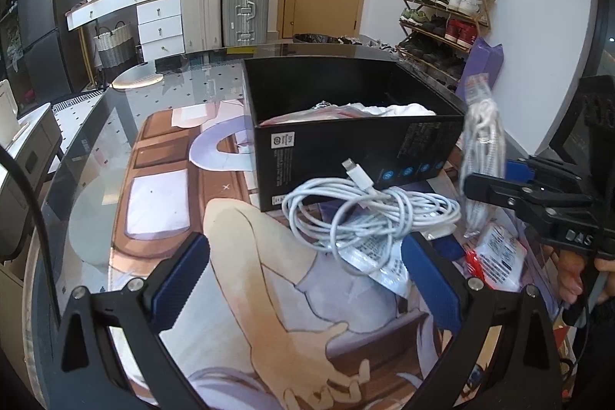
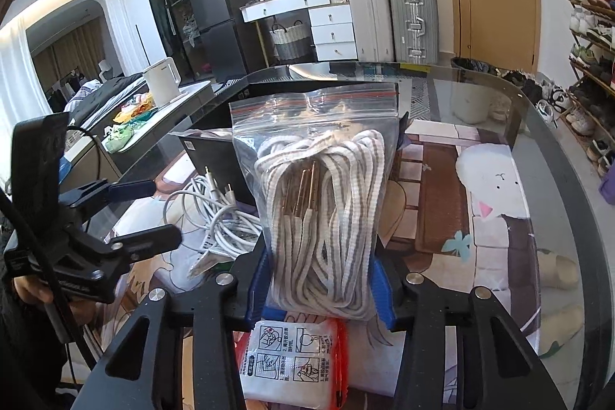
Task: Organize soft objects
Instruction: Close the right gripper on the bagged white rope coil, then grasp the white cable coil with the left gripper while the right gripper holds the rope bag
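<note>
A clear zip bag of white and grey laces (image 2: 326,210) stands upright between the blue pads of my right gripper (image 2: 321,291), which is shut on its lower part. In the left wrist view the same bag (image 1: 480,148) hangs lifted at the right, beside the open black box (image 1: 353,125), with the right gripper (image 1: 486,177) clamped on it. The box holds white and pink soft items. A coiled white cable (image 1: 365,214) lies in front of the box. My left gripper (image 1: 307,279) is open just short of the cable, with nothing between its fingers.
A white and red printed packet (image 2: 292,364) lies under the right gripper. More packets (image 1: 499,256) lie right of the cable. The glass table (image 2: 538,125) carries a printed mat (image 1: 161,202). A kettle (image 2: 161,83) stands on a side counter; suitcases and a shoe rack (image 1: 446,14) line the walls.
</note>
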